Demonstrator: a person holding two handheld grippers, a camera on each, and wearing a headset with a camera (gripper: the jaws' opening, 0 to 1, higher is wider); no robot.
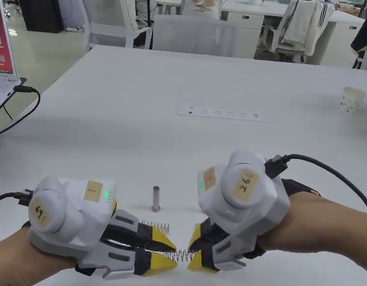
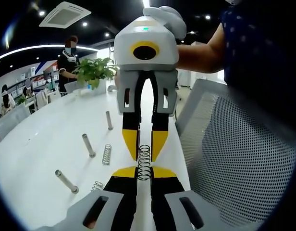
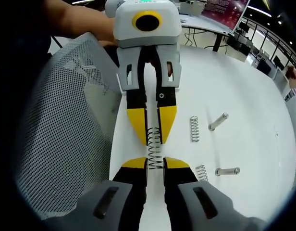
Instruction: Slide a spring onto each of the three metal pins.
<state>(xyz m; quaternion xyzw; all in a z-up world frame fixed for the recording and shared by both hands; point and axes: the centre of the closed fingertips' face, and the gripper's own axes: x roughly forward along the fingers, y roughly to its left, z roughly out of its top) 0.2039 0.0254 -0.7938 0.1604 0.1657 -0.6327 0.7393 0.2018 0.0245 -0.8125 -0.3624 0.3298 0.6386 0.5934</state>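
One spring [image 1: 182, 255] is spanned between the grippers at lower centre of the head view. One end is nipped in the nearly closed fingers [image 2: 123, 172] of the left gripper [image 2: 144, 174], the other in those of the right gripper [image 3: 155, 163]. It is judged light, springy and easily kinked (likely slippery too), so a short end grip is favoured. Both coil ends are hidden inside the grips; a pin [image 1: 155, 198] stands upright just above in the frame.

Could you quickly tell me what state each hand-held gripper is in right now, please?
Left hand-held gripper: closed on one end of the spring.
Right hand-held gripper: closed on the same spring's other end.
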